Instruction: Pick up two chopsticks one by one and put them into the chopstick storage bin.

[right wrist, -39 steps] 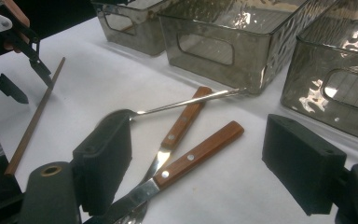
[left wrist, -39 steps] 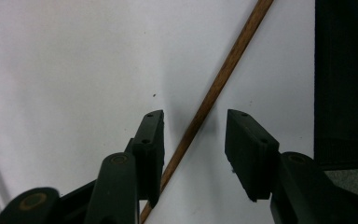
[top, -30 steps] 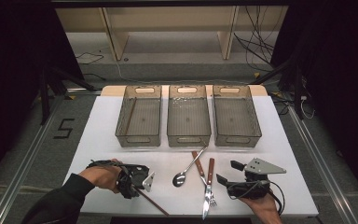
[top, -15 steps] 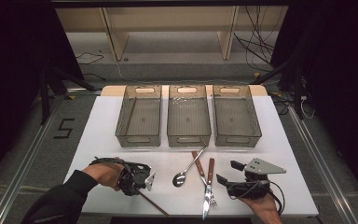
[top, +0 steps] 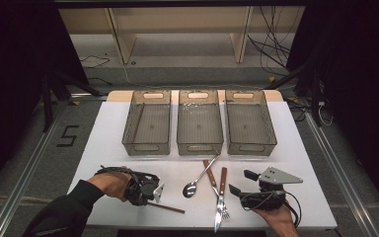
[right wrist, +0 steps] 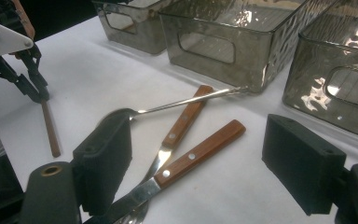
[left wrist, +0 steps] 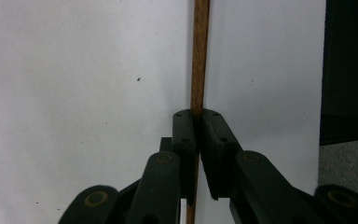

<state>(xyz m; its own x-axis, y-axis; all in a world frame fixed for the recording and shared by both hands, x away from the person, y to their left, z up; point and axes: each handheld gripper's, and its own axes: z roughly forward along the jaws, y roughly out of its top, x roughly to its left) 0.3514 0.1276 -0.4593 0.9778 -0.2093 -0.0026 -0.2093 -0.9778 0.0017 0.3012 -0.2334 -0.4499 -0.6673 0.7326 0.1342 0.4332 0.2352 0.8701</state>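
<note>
White worktop is carrying the chopstick; it is being clamped by the just-closing left tool near the front edge, ready for lifting; the right tool is being held open.

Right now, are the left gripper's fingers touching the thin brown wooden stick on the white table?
Touching. The left gripper view shows the left gripper with its fingers closed on the thin brown wooden stick, no gap on either side.

White table, grey floor, pale wooden shelf behind, black curtains, loose cables
</note>
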